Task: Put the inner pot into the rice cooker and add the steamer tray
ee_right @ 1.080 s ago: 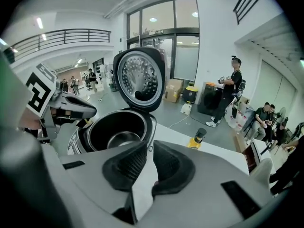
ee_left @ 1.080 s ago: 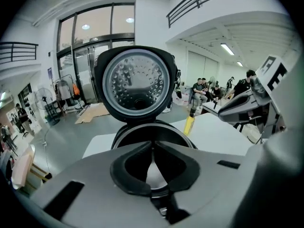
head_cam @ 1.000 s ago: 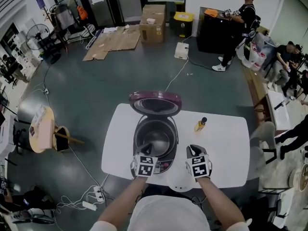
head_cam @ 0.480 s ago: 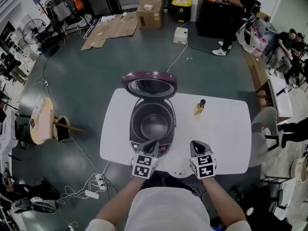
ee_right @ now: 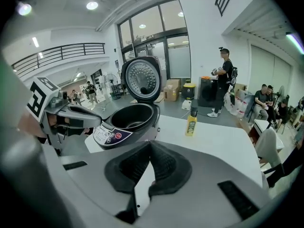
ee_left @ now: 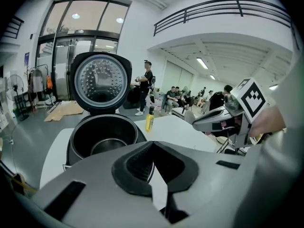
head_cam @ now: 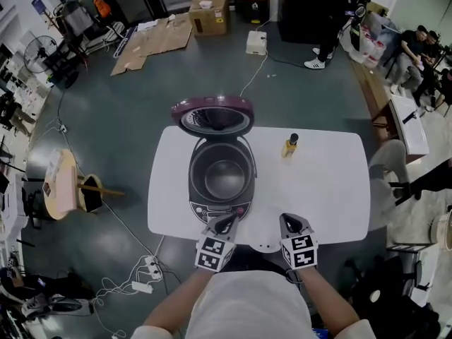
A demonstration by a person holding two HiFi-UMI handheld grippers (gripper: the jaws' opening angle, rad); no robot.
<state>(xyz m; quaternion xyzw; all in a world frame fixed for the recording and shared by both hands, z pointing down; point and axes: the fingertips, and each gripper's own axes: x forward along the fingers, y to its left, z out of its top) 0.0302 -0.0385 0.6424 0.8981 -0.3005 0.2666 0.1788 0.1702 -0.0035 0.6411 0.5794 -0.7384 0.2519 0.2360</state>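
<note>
Rice cooker (head_cam: pixel 220 182), head view: mid white table (head_cam: pixel 332 189), lid (head_cam: pixel 212 115) raised at 12 o'clock; cannot tell whether the inner pot is seated. Yellow bottle (head_cam: pixel 289 145) at its 2 o'clock. Left gripper (head_cam: pixel 227 222) at its 6 o'clock, right gripper (head_cam: pixel 289 220) at 4 o'clock.

Left gripper view: jaws clenched, empty.

Right gripper view: jaws clenched, empty; cooker at 10 o'clock.

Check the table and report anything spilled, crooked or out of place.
Nothing stands out. The rice cooker sits upright on the white table with its lid raised, and the yellow bottle stands upright beside it, apart from it. No spill or damage shows.
</note>
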